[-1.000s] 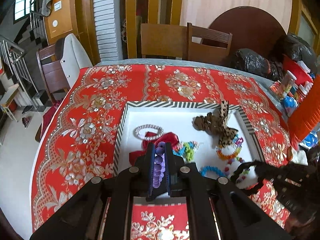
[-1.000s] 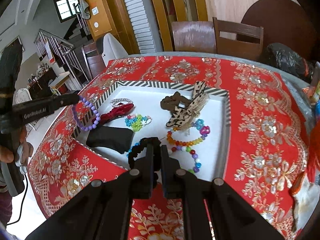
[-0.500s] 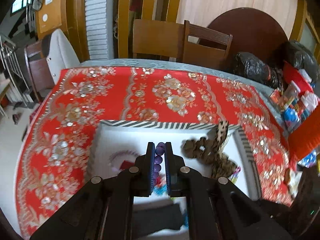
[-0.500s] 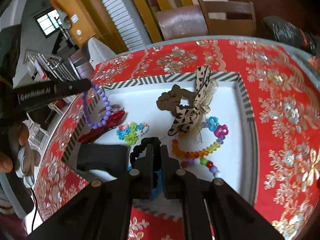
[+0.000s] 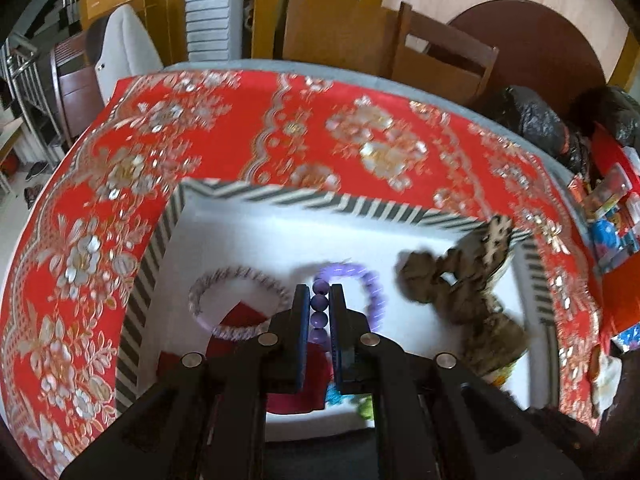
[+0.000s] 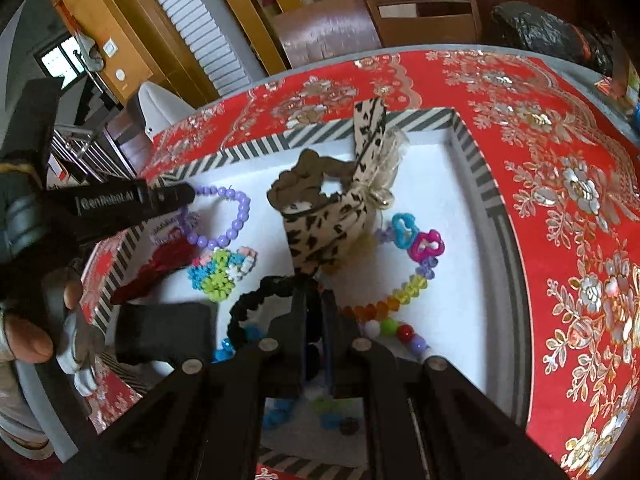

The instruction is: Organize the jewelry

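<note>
- My left gripper (image 5: 319, 312) is closed down on the purple bracelet (image 5: 370, 280), three or four beads pinched between its pads; the free loop hangs at centre frame over the white floor of the tray (image 5: 256, 198).
- My right gripper (image 6: 314, 308) is all but closed on a black scrunchie (image 6: 256, 300), low centre in the right wrist view, above the near part of the tray.
- I judge the bracelet light and floppy: hard, round, slick beads on a cord. A grip across the beads, as now, can roll, so I'd keep the pinch square on a bead row and move gently so the loop doesn't swing.
- The scrunchie looks soft and springy, nearly weightless; it should hold anywhere on its ring and won't break.
- Left of the purple loop, lower left in the left view, lies a silver bangle (image 5: 236, 304) overlapping a red bow (image 5: 296, 376). Setting down there would tangle things.
- To the right stands a leopard-print bow (image 6: 332, 216) against a brown scrunchie (image 6: 308, 176), tall enough to snag a swinging loop.
- A rainbow bead strand (image 6: 404, 292), a pastel flower piece (image 6: 222, 268) and a dark block (image 6: 164, 332) crowd the near half.
- The bare white patch near the tray's far left corner looks like the free spot.
- The red floral cloth (image 5: 248, 128) covers the desk all round.
</note>
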`<state>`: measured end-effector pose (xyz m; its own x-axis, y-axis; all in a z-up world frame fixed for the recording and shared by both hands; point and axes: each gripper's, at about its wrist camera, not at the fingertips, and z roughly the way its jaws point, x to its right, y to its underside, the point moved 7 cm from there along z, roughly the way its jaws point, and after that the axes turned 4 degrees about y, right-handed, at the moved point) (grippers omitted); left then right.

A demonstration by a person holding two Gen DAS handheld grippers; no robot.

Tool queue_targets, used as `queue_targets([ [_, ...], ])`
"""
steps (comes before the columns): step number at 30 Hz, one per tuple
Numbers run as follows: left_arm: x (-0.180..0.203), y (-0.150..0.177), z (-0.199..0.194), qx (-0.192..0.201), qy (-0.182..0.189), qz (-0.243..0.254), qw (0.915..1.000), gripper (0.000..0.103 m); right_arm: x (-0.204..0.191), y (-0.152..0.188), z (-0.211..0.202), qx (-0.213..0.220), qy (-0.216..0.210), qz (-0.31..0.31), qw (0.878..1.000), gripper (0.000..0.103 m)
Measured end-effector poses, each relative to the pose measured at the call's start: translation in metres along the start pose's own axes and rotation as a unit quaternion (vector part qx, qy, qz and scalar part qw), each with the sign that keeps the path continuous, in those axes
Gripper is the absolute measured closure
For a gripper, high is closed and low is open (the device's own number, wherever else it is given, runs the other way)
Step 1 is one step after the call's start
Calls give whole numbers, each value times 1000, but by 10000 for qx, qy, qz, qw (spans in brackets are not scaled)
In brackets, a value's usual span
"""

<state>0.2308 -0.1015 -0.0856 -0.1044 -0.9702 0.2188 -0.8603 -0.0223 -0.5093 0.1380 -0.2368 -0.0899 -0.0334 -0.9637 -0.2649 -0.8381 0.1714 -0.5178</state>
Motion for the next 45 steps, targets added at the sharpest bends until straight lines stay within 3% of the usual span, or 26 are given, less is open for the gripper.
queue_targets([
  [3,-5,6,0,-21,-94,21,10000,81,-2,0,0,18,141,-210,9997,96],
  [6,-6,9,-3,17,-156,79,9998,81,-5,2,-3,33,340,-505,9981,90],
  [8,-6,9,-6,22,-112,60,9999,81,-8,4,-7,43,371,-607,9975,73],
  [10,-5,10,-9,50,-133,92,9999,80,-11,6,-13,95,372,-711,9967,66],
  [15,1,13,-23,170,-175,281,9993,67,-16,11,-26,156,351,-837,9958,65],
  [18,4,17,-33,254,-182,343,9989,65,-17,11,-32,212,360,-841,9956,63],
  [22,4,21,-45,348,-245,375,9984,64,-18,12,-42,304,387,-846,9952,58],
  [45,-3,91,-110,760,-527,349,9951,64,-13,37,-95,652,613,-944,9915,51],
])
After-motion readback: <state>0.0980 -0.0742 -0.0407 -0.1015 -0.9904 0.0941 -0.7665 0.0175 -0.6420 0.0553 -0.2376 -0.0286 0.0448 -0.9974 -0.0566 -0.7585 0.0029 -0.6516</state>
